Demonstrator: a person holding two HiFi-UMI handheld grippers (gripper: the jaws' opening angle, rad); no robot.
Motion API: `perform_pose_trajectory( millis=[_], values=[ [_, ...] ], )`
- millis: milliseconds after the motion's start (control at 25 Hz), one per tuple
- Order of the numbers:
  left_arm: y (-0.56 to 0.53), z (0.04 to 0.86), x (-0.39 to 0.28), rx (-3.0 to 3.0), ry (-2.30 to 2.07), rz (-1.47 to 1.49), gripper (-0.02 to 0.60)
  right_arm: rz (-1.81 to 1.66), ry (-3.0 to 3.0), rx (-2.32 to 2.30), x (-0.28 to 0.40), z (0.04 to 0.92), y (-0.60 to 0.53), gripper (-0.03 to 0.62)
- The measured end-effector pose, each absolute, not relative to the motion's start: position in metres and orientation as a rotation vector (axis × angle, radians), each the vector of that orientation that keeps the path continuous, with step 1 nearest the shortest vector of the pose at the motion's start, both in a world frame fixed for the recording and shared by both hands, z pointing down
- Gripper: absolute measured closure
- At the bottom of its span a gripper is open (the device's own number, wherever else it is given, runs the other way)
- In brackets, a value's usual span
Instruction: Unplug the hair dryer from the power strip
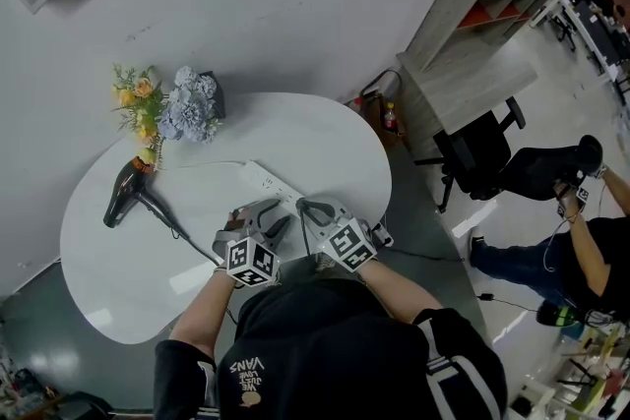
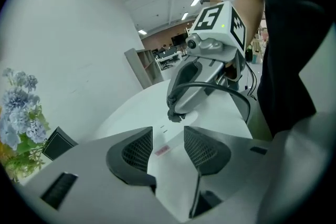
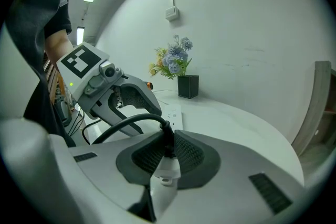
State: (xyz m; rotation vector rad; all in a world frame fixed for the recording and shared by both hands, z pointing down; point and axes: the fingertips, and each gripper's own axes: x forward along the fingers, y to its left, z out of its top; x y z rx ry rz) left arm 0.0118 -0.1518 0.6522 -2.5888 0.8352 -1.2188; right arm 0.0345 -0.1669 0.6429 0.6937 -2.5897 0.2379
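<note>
- Hair dryer [image 1: 126,194]: black, lying on its side at the left of the round white worktop [image 1: 325,138], just below the flowers [image 1: 162,105] and well apart from both your grippers.
- Its black cord [image 1: 175,229] runs right across the worktop to your grippers.
- Your right gripper [image 3: 168,157] has its jaws closed on the black plug [image 2: 175,115], with the cord looping up out of them. The plug sits at the near end of the white power strip [image 1: 268,182]; you cannot tell whether its pins are still in.
- Your left gripper [image 2: 167,147] has its jaws apart, one either side of the power strip, not pressing on it.
- Writing: a small red label on the strip is too small to read. Your black shirt [image 1: 295,349] reads "VANS".
</note>
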Motion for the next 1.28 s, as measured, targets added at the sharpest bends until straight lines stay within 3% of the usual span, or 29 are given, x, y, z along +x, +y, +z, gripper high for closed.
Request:
perform_pose_trajectory(
  millis=[1280],
  values=[
    [-0.16, 0.678, 0.01, -2.463, 0.655, -1.511, 0.437, 0.378, -2.576, 0.768, 0.042, 0.641, -0.17, 0.522]
  ],
)
